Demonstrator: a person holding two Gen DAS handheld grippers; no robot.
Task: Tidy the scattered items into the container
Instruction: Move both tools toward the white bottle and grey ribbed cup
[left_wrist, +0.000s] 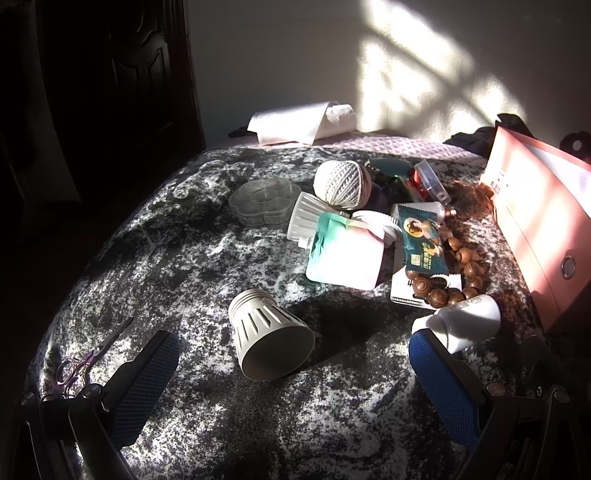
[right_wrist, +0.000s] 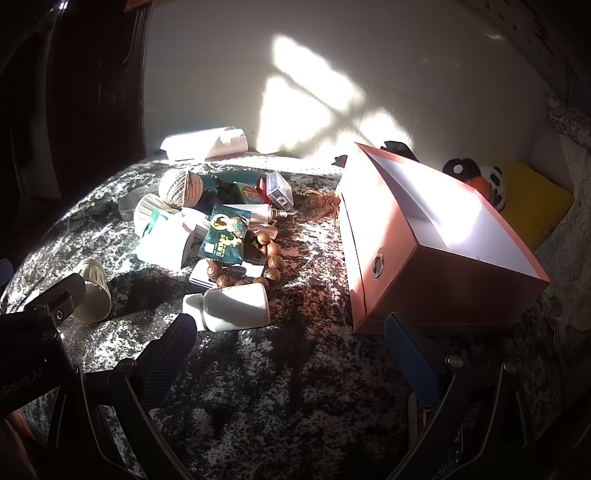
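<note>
A pink open box (right_wrist: 436, 240) stands at the right of the dark mottled cloth; its side also shows in the left wrist view (left_wrist: 535, 221). A heap of items lies left of it: a twine ball (left_wrist: 342, 184), a teal snack packet (left_wrist: 421, 240), wooden beads (left_wrist: 458, 273) and a clear flower tray (left_wrist: 264, 200). A ribbed cup (left_wrist: 267, 341) lies on its side between my left gripper's (left_wrist: 291, 354) open fingers. A white bottle (right_wrist: 231, 308) lies just beyond my right gripper (right_wrist: 290, 343), which is open and empty.
Small scissors (left_wrist: 79, 363) lie at the near left by the left finger. A paper roll (left_wrist: 306, 120) lies at the far edge by the wall. A yellow cushion (right_wrist: 532, 206) and a plush toy (right_wrist: 476, 177) sit behind the box. A dark door is at left.
</note>
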